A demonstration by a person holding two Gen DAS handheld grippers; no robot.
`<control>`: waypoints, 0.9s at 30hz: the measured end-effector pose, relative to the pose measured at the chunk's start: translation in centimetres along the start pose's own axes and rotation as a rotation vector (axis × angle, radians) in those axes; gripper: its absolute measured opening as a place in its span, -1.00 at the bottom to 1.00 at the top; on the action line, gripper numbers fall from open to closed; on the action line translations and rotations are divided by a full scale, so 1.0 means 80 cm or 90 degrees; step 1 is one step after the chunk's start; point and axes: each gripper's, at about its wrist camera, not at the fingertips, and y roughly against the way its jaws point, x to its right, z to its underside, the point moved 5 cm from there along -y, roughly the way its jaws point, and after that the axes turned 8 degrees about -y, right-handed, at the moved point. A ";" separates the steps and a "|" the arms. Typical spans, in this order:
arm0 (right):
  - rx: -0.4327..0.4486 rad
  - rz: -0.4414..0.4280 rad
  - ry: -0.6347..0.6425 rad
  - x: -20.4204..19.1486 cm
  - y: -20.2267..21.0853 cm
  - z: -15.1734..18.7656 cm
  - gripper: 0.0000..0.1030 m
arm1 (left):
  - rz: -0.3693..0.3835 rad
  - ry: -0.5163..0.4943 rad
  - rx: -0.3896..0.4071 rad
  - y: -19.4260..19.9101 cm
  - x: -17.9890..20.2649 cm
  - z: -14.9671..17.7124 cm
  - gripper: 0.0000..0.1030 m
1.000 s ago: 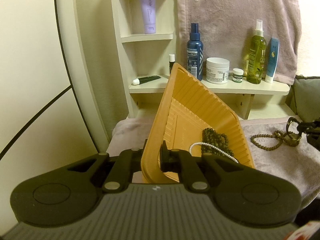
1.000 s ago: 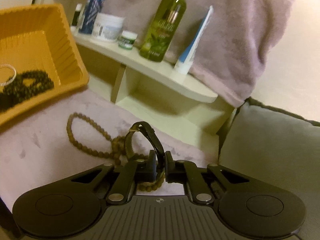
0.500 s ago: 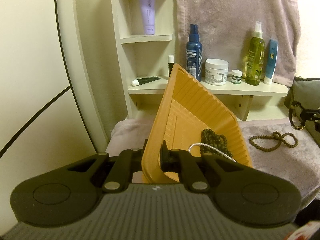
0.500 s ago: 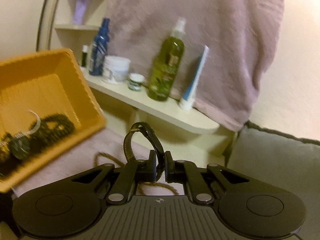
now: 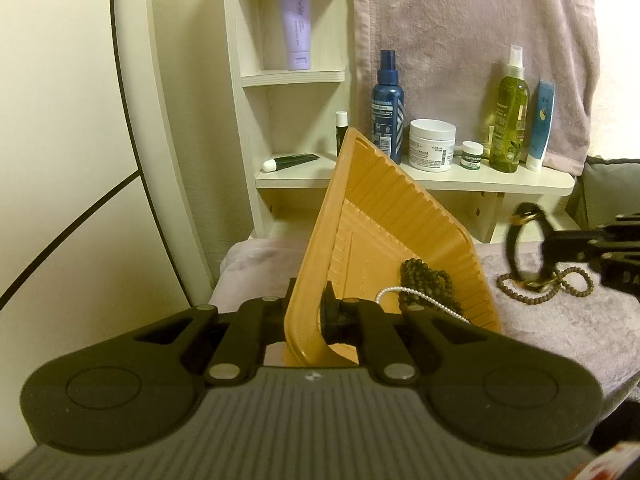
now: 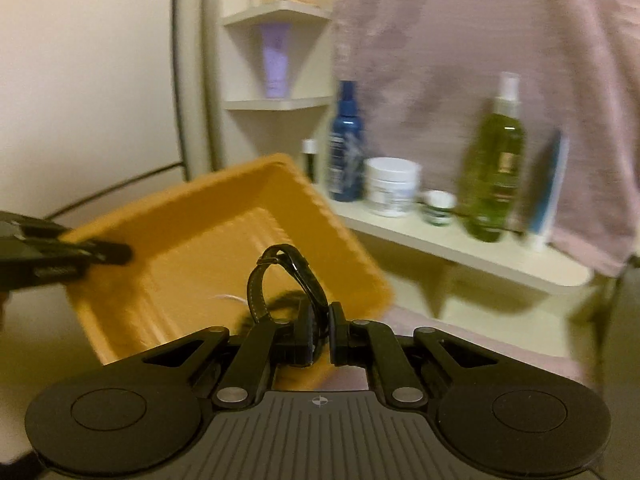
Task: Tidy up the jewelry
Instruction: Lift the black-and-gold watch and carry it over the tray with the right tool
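My left gripper (image 5: 310, 314) is shut on the near rim of an orange ribbed tray (image 5: 384, 216) and holds it tilted. A dark bead bracelet (image 5: 426, 280) and a white pearl strand (image 5: 416, 298) lie in the tray's low corner. My right gripper (image 6: 320, 334) is shut on a black strap bracelet (image 6: 280, 272) and holds it in the air over the tray (image 6: 208, 248). The same bracelet (image 5: 526, 240) shows at right in the left wrist view. A brown bead necklace (image 5: 560, 286) lies on the pink cloth (image 5: 560, 332).
A white shelf unit (image 5: 440, 178) stands behind, carrying a blue spray bottle (image 5: 387, 106), a white cream jar (image 5: 432, 150), a small jar (image 5: 472, 155), a green spray bottle (image 5: 510, 120) and a blue tube (image 5: 540, 126). A pink towel (image 5: 480, 20) hangs above. A grey cushion (image 5: 612, 184) is at right.
My right gripper lifted the black strap bracelet off the cloth and carried it left, over the tray. The brown necklace stayed on the cloth. The left gripper and tray held still.
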 end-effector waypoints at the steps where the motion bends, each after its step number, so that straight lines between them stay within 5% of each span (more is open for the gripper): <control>1: -0.002 -0.012 -0.003 -0.009 -0.003 -0.001 -0.86 | 0.000 0.000 0.000 0.000 0.000 0.000 -0.86; 11: -0.035 -0.084 -0.034 -0.056 -0.032 0.001 -0.86 | 0.001 0.002 0.000 0.001 -0.001 0.001 -0.86; 27: -0.084 -0.107 -0.084 -0.055 -0.050 0.022 -0.85 | 0.001 0.005 0.000 0.000 -0.001 0.001 -0.86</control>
